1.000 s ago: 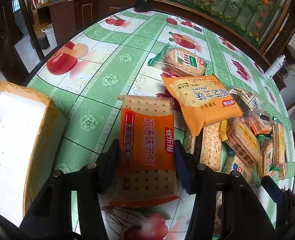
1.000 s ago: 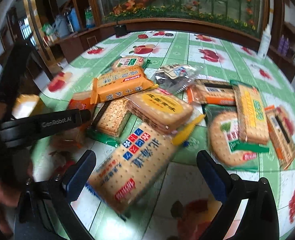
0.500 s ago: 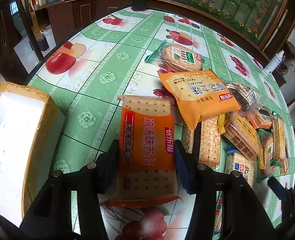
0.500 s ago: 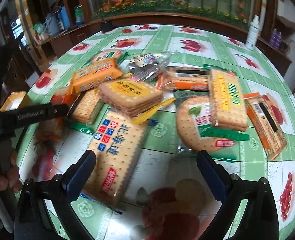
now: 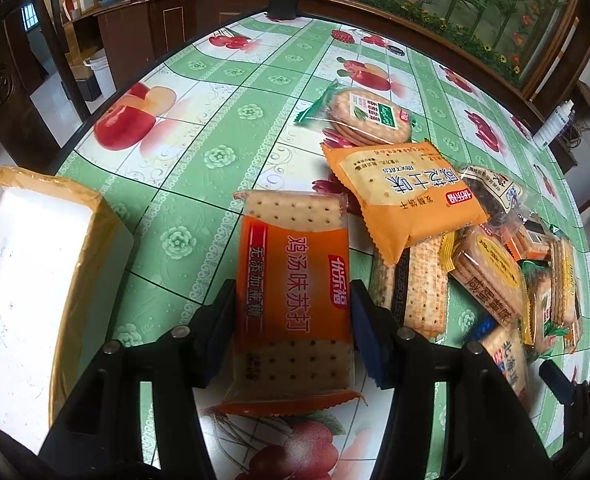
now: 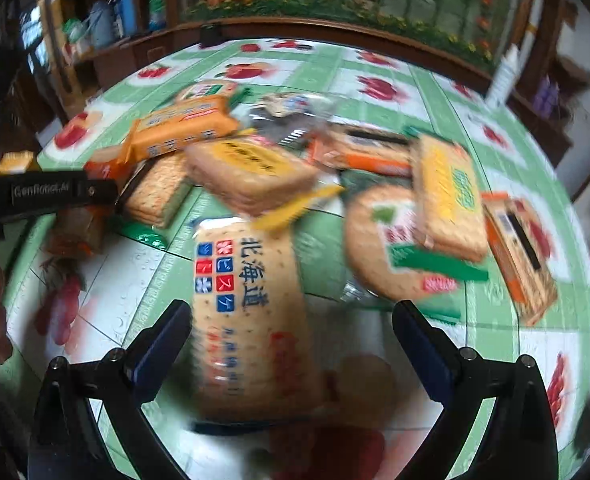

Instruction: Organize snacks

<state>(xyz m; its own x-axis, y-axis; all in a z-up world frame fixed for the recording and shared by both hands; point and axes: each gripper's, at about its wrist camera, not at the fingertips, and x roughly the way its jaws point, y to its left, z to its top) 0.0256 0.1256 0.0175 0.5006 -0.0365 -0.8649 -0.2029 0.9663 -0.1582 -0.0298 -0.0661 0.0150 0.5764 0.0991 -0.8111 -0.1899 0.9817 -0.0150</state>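
Observation:
My left gripper (image 5: 293, 328) is shut on an orange soda-cracker pack (image 5: 293, 292), its pads pressed on both long sides, just above the tablecloth. A white box with a tan rim (image 5: 27, 280) sits to its left. A pile of snack packs (image 5: 475, 248) lies to the right. In the blurred right wrist view my right gripper (image 6: 291, 344) is open, its fingers either side of a beige Hokkaido cracker pack (image 6: 251, 320) lying on the table, touching neither side. The left gripper's arm (image 6: 43, 192) shows at the left edge.
A yellow-orange cracker bag (image 5: 403, 200) and a round green-label cracker pack (image 5: 369, 118) lie beyond the held pack. Several more packs (image 6: 435, 208) crowd the right view's middle. The round table (image 5: 199, 128) has a dark rim, with wooden cabinets behind.
The right gripper has swung so the beige pack now lies lengthwise between its open fingers. The left gripper keeps its hold on the orange pack and has barely shifted.

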